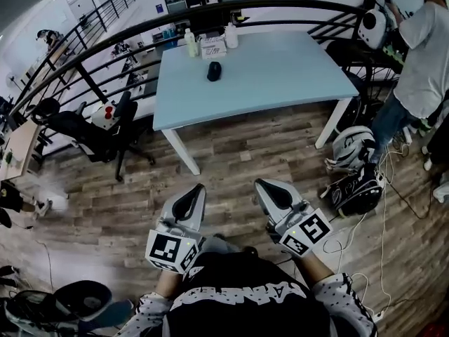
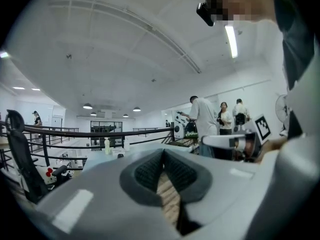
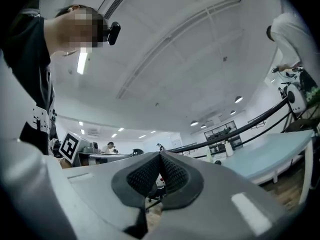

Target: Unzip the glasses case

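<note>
Fingers of grey left gripper (image 1: 195, 192) and grey right gripper (image 1: 265, 187) — pressed together, empty. Small dark oval glasses case (image 1: 214, 70) on pale-blue table (image 1: 280, 76), well apart — I'd approach squarely first.

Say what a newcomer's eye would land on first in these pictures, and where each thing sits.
The left gripper and right gripper dominate the bottom of the head view, side by side, both shut and empty. Ahead stands a pale blue table with a dark glasses case near its far edge, close to bottles. A person in a white shirt stands at the far right.
</note>
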The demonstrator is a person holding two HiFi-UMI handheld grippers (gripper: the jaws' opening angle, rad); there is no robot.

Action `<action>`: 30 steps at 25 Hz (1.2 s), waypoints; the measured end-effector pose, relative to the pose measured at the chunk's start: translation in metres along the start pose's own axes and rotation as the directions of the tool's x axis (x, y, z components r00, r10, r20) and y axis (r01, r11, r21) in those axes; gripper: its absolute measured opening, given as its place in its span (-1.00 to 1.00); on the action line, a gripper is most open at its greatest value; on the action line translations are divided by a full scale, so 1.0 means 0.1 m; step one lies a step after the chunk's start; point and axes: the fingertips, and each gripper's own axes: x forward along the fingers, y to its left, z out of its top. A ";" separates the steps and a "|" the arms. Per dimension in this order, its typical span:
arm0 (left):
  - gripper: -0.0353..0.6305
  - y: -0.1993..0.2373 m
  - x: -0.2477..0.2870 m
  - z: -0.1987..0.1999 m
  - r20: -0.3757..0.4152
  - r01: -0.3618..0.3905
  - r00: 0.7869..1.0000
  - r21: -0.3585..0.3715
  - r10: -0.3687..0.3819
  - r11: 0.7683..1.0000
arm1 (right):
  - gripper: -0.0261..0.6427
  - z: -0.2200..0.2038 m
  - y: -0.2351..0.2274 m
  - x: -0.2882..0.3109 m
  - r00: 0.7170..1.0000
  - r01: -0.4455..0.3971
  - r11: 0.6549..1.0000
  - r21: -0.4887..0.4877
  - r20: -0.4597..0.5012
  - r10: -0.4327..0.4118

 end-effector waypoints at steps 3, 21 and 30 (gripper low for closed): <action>-0.89 -0.07 0.05 0.05 0.001 0.020 1.000 0.018 -0.020 1.000 | -0.93 0.05 -0.05 -0.08 1.000 0.017 1.000 0.018 0.024 -0.018; -0.89 -0.21 0.77 -0.01 0.022 0.193 0.981 -0.037 -0.192 0.981 | -0.93 0.10 -0.57 -0.28 0.981 0.191 0.981 0.031 0.029 -0.192; -0.89 0.44 1.13 -0.17 0.005 0.138 0.990 -0.086 -0.138 0.987 | -0.93 0.01 -0.91 0.32 0.985 0.175 0.984 0.030 -0.017 -0.174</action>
